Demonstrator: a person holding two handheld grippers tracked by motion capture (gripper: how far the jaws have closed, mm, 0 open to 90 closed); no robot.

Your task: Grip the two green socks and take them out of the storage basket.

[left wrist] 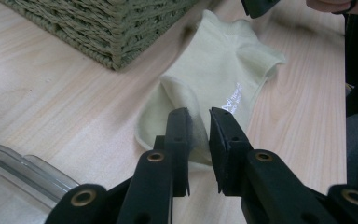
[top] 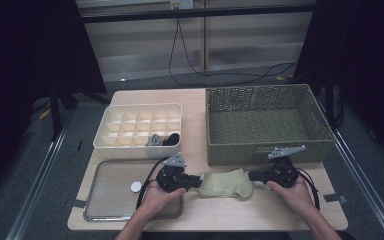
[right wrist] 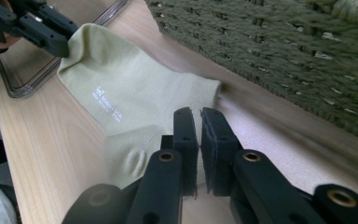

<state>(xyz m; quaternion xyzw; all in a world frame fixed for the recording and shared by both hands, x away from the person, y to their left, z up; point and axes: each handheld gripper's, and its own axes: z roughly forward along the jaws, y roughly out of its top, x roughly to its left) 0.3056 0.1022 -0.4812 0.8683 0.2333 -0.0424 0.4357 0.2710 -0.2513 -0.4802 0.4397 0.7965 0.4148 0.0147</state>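
Note:
A pale green sock lies flat on the wooden table near its front edge, stretched between my two grippers. My left gripper grips its left end; in the left gripper view the sock bunches up into the jaws of that gripper. My right gripper is shut on the sock's right edge, and in the right gripper view the fabric runs in between its nearly closed jaws. The left gripper shows far off, pinching the other end.
An empty wicker basket stands just behind the sock. A white divided organizer at back left holds a grey sock and a black sock. A clear tray with a white disc lies at front left.

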